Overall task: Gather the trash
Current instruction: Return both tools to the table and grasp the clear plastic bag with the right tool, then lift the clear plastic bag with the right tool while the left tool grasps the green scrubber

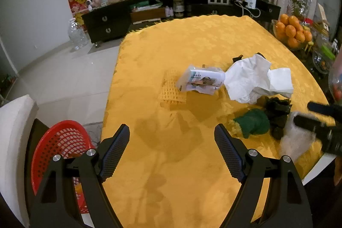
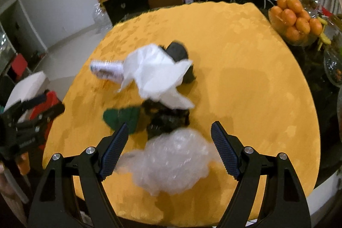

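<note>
We are looking at a small heap of trash lying near the middle of a table w/ a yellow tablecloth [image 1: 192, 40]. Closest to us a clear crumpled plastic wad [image 2: 171, 166] is sitting on the cloth between the fingers of the right gripper [image 2: 170, 149], whose jaws are standing wide apart w/ the wad not clamped; whether the pads are touching it, we cannot tell. Just beyond the wad a black crumpled bag [image 2: 168, 116] is lying, w/ a green cloth-like scrap [image 2: 119, 116] touching its left side. Farther out, white crumpled tissue paper [image 1: 254, 80] is spreading over the pile, partly covering another dark object behind it. To the tissue's left a small printed tissue pack [image 1: 201, 80] is resting on the cloth, just beside a pale lattice mat [image 1: 171, 91]. The left gripper [image 1: 172, 151] is hovering over bare cloth at the table's near edge, released, jaws spread, nothing between them. Off the table's left edge, beside that gripper, a red plastic basket [image 1: 59, 140] is sitting lower down. At the far right a bowl of oranges [image 1: 291, 31] is standing on a dark side surface. The right-wrist view is motion-blurred, so fine detail is unclear.
</note>
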{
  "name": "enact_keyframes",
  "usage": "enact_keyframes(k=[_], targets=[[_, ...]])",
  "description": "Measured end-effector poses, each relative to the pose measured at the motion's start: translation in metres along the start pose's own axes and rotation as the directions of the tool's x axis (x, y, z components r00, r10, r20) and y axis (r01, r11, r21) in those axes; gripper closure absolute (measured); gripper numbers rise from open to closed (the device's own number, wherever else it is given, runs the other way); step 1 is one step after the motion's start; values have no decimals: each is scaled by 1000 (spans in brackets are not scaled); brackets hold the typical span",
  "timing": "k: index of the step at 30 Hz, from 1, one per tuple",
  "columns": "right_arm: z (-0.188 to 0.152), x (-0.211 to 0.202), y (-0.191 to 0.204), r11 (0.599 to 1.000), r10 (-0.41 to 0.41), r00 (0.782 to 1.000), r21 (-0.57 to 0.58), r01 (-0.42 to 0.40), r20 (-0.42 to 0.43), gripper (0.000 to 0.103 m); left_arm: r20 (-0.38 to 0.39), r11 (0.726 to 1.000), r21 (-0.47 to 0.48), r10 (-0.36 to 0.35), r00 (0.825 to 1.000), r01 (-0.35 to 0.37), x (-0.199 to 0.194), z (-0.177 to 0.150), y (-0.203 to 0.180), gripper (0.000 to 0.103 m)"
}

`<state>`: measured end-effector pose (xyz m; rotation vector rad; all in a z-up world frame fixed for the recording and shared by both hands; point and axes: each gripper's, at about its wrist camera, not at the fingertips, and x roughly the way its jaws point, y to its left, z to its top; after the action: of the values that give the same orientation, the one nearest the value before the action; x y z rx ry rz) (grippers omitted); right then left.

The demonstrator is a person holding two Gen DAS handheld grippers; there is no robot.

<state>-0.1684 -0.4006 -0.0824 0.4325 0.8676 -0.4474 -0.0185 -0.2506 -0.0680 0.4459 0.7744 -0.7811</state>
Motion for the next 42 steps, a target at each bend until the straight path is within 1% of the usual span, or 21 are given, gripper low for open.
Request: enact_keyframes(k=[3,8,9,10,11,13,17,19,22,24,27,30,36,39,42], targets=[[-8,7,5,1000,5,999,-25,-6,-34,26,-8,1000,-9,-13,1000,13,3,1,-2,24],[-12,10,8,998,-10,999,-60,7,-50,27,-13,999,-9,-35,999,35,6,3,-9,24],[-13,11,9,998,-12,998,-67,9,-56,30,-14,999,-7,-40,999,40,6,2,-11,24],[-14,12,9,997,-12,998,-72,7,-68,40,-15,999,-5,-45,999,45,7,2,-13,24],[-15,13,9,997,-11,997,-73,6,-76,46,-16,999,-1,-50,999,50,7,3,-15,24],[-15,13,10,996,-16,997,-84,10,-80,50,-18,998,5,-58,998,58,9,3,-19,24],[-14,7,10,996,-5,998,-87,0,-61,61,-22,997,15,-76,997,76,12,3,-28,24],[-10,0,9,996,-13,999,-83,11,-33,62,-21,996,23,-83,996,83,13,3,-32,24],[-2,-16,3,998,-26,999,-62,28,33,62,-16,994,35,-101,995,102,14,4,-39,24],[2,-25,-1,997,-52,996,-51,56,76,62,-12,993,42,-111,994,111,15,5,-44,24],[7,-34,-8,997,-75,991,-24,78,115,62,-14,991,48,-126,992,127,20,6,-51,24],[10,-39,-13,997,-82,988,1,83,133,62,-26,987,52,-153,988,154,26,7,-60,24],[12,-40,-25,995,-95,986,32,91,140,62,-58,974,108,-195,979,201,41,8,-87,24],[12,-39,-30,995,-96,986,47,90,135,62,-90,970,128,-195,977,205,55,6,-98,24],[12,-38,-32,994,-98,986,52,92,134,62,-111,971,129,-189,976,203,65,7,-100,24]])
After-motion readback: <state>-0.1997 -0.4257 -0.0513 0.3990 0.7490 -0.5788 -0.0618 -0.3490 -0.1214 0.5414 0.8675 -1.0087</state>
